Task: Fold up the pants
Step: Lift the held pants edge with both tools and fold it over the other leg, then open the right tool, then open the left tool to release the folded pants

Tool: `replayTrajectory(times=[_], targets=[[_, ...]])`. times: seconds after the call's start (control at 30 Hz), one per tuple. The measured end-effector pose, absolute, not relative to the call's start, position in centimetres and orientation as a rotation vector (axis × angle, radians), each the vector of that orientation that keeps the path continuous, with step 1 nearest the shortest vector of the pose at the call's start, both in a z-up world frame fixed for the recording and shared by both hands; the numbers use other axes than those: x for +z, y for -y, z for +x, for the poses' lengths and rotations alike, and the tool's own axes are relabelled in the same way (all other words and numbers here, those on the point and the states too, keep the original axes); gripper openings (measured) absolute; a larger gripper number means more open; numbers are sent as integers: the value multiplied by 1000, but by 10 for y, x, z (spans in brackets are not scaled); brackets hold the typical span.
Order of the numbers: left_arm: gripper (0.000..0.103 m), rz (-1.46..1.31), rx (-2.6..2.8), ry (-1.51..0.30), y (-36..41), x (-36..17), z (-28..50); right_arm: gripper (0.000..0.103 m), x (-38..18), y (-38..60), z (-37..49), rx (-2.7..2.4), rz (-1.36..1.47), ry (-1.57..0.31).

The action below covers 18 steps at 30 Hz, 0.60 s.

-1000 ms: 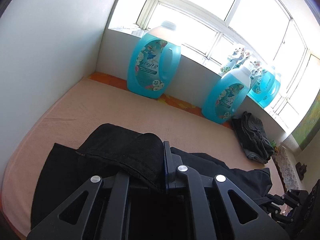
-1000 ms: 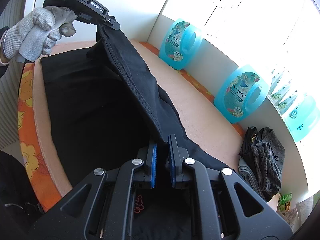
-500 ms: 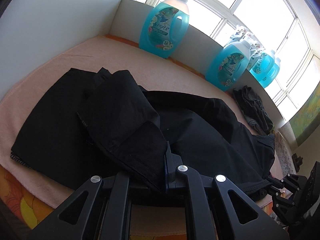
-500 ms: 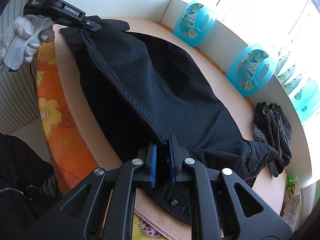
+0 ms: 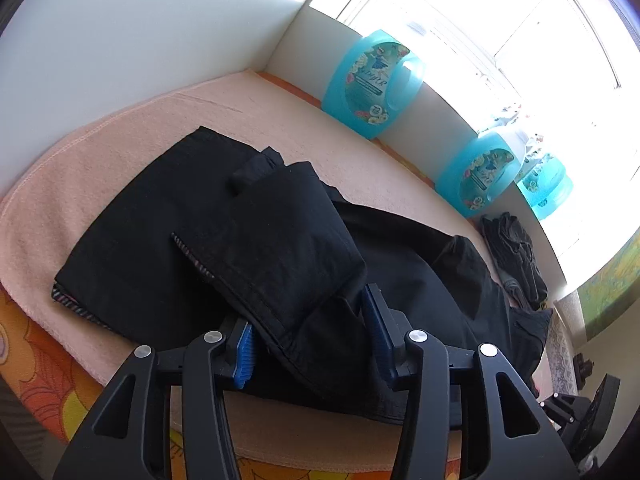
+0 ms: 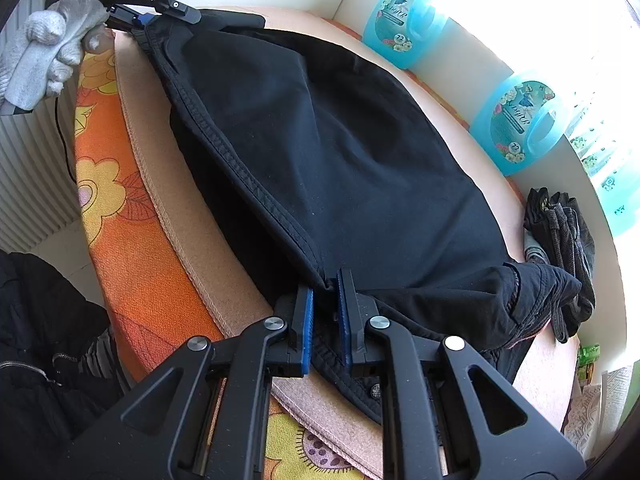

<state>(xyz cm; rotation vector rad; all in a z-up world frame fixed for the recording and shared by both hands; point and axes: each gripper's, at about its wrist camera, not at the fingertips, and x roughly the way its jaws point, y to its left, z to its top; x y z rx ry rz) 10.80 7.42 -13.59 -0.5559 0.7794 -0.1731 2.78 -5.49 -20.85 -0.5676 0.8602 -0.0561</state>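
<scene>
Black pants [image 6: 360, 160] lie spread on a peach blanket [image 6: 176, 208], one leg folded over the other. In the left wrist view the pants [image 5: 272, 248] show a hem end lying between my left gripper's [image 5: 312, 340] wide-open blue pads, loose and not clamped. My right gripper [image 6: 326, 312] has its pads close together, pinching the seamed edge of the pants near the front edge of the blanket. The left gripper also shows in the right wrist view [image 6: 160, 12], held by a gloved hand at the far hem.
Blue detergent bottles [image 5: 372, 84] [image 6: 520, 120] stand along the white sill wall. A dark crumpled garment [image 6: 560, 232] lies at the right end. An orange flowered cover [image 6: 112, 184] hangs over the front edge; a radiator [image 6: 28, 184] stands at left.
Both grippers brought the pants edge down and toward the front, laying the leg flat. The left gripper has opened and let go of the hem.
</scene>
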Motion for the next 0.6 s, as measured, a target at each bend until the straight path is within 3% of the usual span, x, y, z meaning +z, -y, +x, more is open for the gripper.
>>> replayTrajectory(times=[0.1, 0.17, 0.23, 0.33, 0.5, 0.6], targets=[[46, -562, -114, -738, -87, -135, 111, 12, -210, 56, 29, -55, -552, -872], [32, -558, -97, -722, -94, -135, 111, 12, -211, 58, 31, -52, -545, -880], [11, -559, -96, -716, -100, -137, 110, 12, -210, 59, 32, -51, -538, -886], [9, -550, -85, -694, -107, -139, 102, 18, -206, 61, 32, -38, -517, -893], [9, -574, -121, -722, -112, -149, 102, 41, -181, 63, 33, 22, -395, -876], [9, -595, -114, -726, -116, -151, 106, 41, -153, 54, 37, 75, -362, -823]])
